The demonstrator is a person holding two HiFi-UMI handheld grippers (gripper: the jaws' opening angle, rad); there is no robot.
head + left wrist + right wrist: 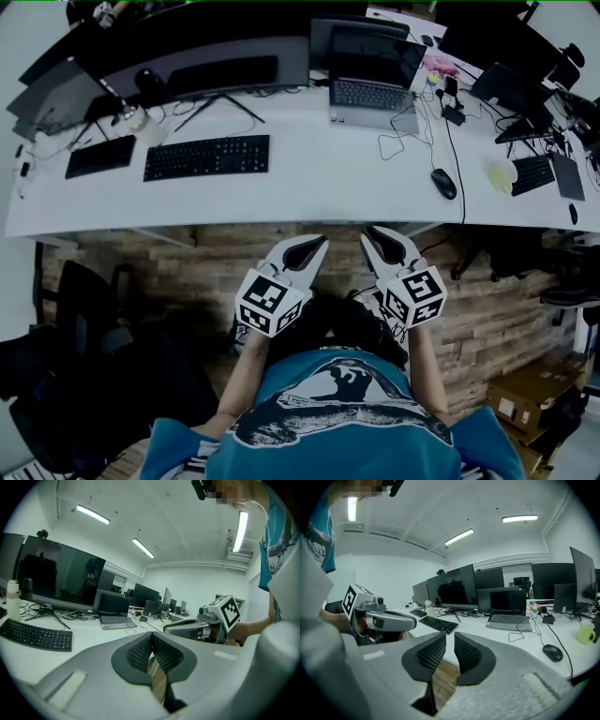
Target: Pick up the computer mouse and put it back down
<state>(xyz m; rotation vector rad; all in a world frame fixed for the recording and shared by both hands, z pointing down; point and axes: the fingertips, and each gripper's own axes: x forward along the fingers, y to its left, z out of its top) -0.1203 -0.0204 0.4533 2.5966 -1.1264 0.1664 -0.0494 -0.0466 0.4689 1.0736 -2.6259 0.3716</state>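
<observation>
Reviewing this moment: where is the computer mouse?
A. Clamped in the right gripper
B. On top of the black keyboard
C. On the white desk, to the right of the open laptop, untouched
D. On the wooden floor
C: the mouse lies on the desk to the right of the laptop. The left gripper and the right gripper are both empty and short of the desk's edge.

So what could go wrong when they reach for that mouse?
The mouse lies beside a cable that runs over the desk edge; the right tongs might snag it. A yellow-green mug stands to its right and could be knocked. Those tongs are only narrowly open, too tight for the mouse unless widened first.
</observation>
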